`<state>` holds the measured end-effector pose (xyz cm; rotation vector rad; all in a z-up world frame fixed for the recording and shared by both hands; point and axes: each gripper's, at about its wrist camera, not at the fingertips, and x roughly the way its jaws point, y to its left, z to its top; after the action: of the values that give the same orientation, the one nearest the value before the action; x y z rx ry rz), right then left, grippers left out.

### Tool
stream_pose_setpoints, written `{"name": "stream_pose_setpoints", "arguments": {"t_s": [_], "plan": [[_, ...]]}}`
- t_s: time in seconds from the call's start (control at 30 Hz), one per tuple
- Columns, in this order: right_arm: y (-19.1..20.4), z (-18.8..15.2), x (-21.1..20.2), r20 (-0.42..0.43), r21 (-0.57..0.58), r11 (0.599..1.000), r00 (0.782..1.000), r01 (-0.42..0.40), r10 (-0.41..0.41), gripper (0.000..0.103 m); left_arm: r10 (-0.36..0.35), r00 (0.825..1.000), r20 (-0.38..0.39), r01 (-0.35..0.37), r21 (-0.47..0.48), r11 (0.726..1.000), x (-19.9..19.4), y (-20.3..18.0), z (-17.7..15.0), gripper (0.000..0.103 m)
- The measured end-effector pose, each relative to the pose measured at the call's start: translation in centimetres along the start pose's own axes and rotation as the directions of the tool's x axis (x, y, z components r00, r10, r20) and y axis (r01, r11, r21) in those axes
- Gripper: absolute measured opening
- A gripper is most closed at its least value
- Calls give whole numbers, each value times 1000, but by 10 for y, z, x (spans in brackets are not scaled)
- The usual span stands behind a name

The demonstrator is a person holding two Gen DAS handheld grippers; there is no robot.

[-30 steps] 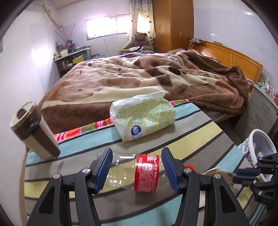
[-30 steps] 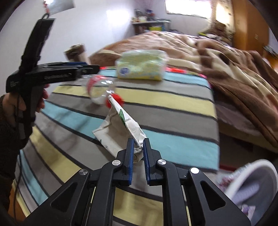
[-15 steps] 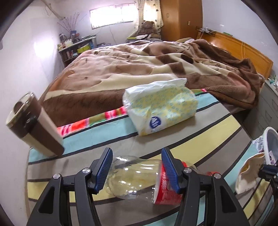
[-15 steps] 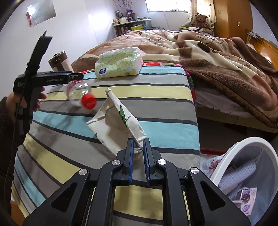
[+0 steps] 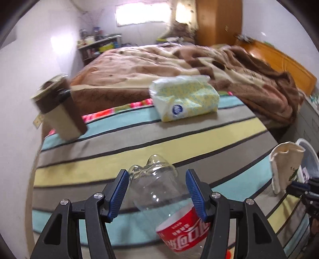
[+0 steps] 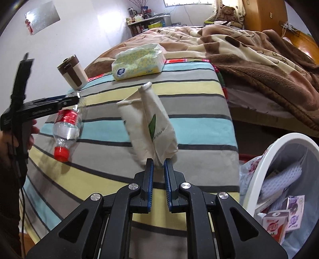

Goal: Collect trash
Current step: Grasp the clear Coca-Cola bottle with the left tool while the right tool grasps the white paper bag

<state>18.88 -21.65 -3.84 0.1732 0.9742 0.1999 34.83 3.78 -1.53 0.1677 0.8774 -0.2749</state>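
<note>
- Gripping clear plastic bottle (image 5: 159, 191) base in left gripper (image 5: 157, 193), long axis running back toward camera, over striped table (image 5: 139, 143)
- Right gripper (image 6: 158, 171) clamped on paper bag (image 6: 151, 123), white trash bin (image 6: 265, 163) just right, nearer this hand

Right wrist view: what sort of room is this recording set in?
Most likely a lived-in bedroom. A bed with a brown blanket fills the back, a teddy bear sits near the window, and a wooden wardrobe stands in the corner.
</note>
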Motion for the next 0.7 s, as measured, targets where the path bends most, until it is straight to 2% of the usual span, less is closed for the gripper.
{"name": "stream_pose_setpoints", "arguments": {"t_s": [0.1,0.2,0.27,0.3,0.33,0.43,0.6,0.7], "plan": [[3,1,0,10,-1,1000,1000,-19,19,11,46,999,19,-45,-48,998,-13,7,-7,62],[4,6,2,24,0,1000,999,-26,26,14,30,999,20,-27,-152,988,-20,17,-17,71],[5,11,3,44,-15,1000,999,-6,6,31,25,1000,0,-25,-201,979,-18,22,-22,75],[6,12,3,50,-19,1000,999,0,1,51,-6,1000,-9,4,-233,972,-16,24,-25,76],[5,14,3,56,-20,1000,998,2,-1,59,-35,999,-15,30,-257,966,-14,25,-26,76],[1,19,-1,95,-3,1000,995,0,0,61,-41,999,-28,31,-286,958,-7,25,-30,80],[-11,25,-12,164,27,999,986,-21,17,61,-69,996,-64,47,-306,951,6,15,-33,80],[-14,30,-8,193,7,1000,981,28,-29,61,-81,992,-93,48,-310,950,14,9,-37,80]]}}
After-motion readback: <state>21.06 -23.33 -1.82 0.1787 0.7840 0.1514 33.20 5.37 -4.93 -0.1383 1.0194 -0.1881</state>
